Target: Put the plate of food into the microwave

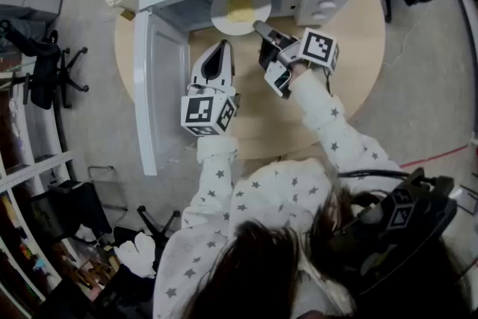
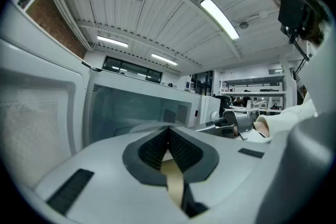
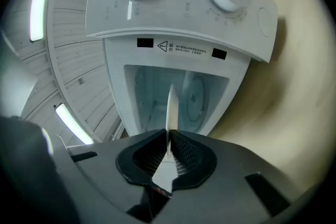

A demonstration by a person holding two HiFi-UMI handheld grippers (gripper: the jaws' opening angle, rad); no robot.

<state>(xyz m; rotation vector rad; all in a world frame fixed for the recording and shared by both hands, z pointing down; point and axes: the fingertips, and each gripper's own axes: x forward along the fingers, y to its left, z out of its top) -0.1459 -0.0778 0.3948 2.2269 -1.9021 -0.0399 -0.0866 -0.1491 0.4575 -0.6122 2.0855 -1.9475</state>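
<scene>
the right gripper (image 3: 168, 136) pinches the rim of the plate (image 3: 170, 105) at the microwave (image 3: 178, 34) mouth; the left gripper (image 2: 168, 131) is closed, empty.

1. Bright, even light comes from ceiling tube lamps (image 2: 219, 17); one glares white.
2. Gripper views bulge fisheye-like, corners black.
3. Close foreground is soft; shadows on the surface (image 1: 358, 78) are faint.
</scene>
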